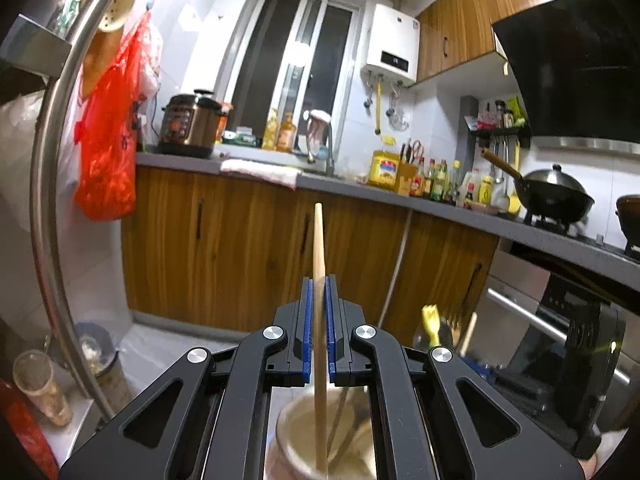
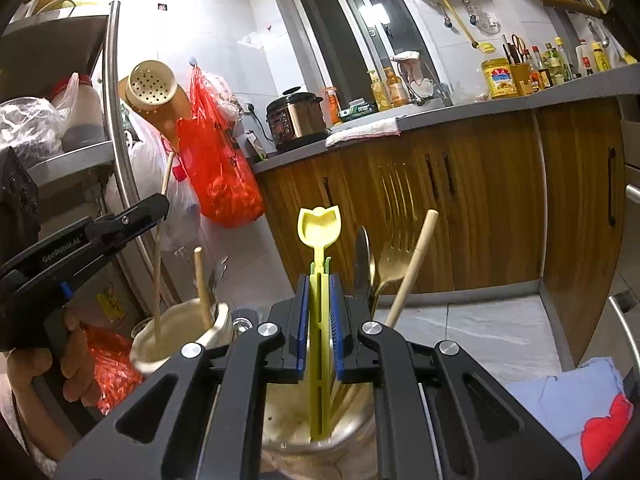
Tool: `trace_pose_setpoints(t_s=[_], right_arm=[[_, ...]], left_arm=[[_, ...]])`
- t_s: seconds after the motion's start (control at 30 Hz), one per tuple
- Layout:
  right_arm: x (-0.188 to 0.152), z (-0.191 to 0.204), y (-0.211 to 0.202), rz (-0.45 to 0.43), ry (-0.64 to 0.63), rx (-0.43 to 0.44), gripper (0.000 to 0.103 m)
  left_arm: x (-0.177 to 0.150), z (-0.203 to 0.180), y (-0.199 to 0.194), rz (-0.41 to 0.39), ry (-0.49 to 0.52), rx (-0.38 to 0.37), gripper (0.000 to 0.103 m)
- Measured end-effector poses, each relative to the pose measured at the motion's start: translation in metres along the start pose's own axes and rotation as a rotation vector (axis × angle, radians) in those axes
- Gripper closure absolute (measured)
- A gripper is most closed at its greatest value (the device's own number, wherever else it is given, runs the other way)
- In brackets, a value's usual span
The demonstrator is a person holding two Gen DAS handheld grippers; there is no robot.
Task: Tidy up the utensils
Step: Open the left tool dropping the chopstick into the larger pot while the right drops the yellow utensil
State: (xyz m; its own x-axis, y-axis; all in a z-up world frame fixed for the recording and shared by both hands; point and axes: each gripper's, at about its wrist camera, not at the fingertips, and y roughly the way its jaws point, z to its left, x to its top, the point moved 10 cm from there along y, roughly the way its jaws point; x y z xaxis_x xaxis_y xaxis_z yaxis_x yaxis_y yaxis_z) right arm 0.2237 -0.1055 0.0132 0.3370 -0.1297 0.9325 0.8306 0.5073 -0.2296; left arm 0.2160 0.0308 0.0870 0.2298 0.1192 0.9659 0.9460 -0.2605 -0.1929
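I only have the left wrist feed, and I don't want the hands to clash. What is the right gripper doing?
Observer: The right gripper is shut on a yellow plastic spoon, upright over a second jar.
Operator: Is anything already in that jar?
Observer: Yes. A metal spoon, a fork and a wooden stick stand in it, right of the yellow one.
Operator: Where's my gripper relative to it?
Observer: In the right wrist view your left gripper is off to the left, apart from the right one. It holds its chopstick in the cream cup.
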Motion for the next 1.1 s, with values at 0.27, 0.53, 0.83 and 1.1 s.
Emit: trace_pose_setpoints(t_s=[0.27,0.53,0.83,1.1], right_arm=[[-0.019,0.0,-0.015,0.076,0.009,0.011,0.093],[-0.032,0.001,-0.023,0.123,-0.001,-0.006,0.093],[-0.041,0.004,-0.024,0.145,-0.015,-0.005,0.093],[-0.042,0.005,-0.025,0.151,-0.027,-0.003,0.093]], left_arm=[[-0.031,0.003,-0.012,0.126,-0.007,-0.03,0.096],[-0.056,-0.005,-0.025,0.218,0.021,-0.054,0.096],[-0.069,-0.005,-0.03,0.257,0.037,-0.067,0.096],[-0.069,-0.005,-0.03,0.251,0.042,-0.065,0.096]])
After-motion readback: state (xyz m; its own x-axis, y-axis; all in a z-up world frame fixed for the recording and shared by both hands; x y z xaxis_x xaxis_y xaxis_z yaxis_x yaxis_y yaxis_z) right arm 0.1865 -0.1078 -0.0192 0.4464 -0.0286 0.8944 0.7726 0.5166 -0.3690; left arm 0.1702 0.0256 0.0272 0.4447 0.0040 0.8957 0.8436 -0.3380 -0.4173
